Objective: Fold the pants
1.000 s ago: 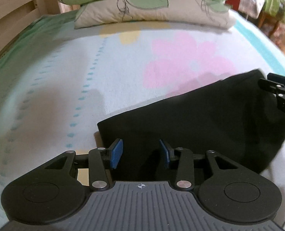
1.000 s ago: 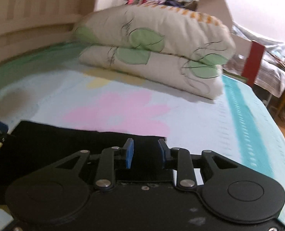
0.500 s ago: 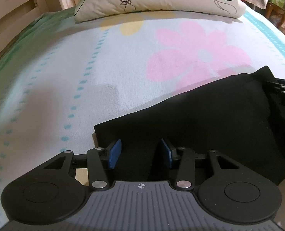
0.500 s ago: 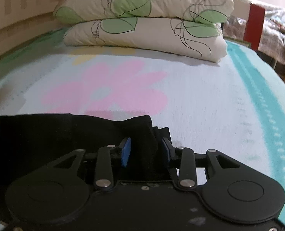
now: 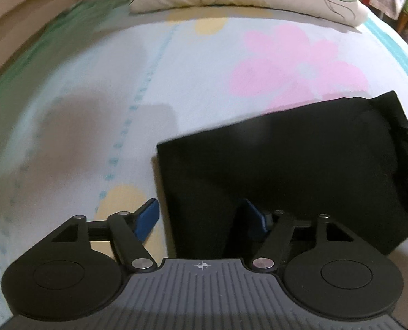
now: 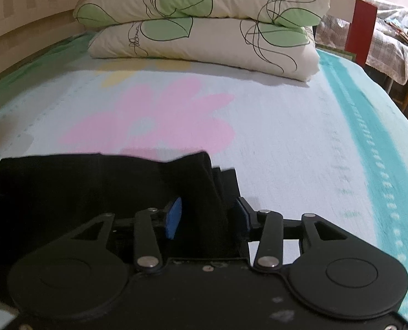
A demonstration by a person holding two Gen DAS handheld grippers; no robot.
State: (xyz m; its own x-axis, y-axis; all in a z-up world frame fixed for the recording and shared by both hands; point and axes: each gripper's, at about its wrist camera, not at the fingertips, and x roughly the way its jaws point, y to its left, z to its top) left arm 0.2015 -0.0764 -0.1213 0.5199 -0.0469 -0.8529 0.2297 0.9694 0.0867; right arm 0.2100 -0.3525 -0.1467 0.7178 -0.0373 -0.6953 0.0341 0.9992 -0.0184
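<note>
On the flower-printed bedsheet (image 6: 286, 143), both the left gripper (image 5: 201, 217) and right gripper (image 6: 208, 214) stand open astride the folded black fabric pants (image 5: 300, 165); withdraw straight back, without snagging layers.

The left wrist view was motion-blurred across the bedsheet (image 5: 99, 104). The pants (image 5: 300, 170) ran behind the left gripper (image 5: 202, 217), their near edge hidden. In the right wrist view the pants (image 6: 80, 187) were cut off at the left edge.

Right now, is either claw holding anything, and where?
Nothing gripped: left claw and right claw both open, straddling near corners of folded black fabric pants.
</note>
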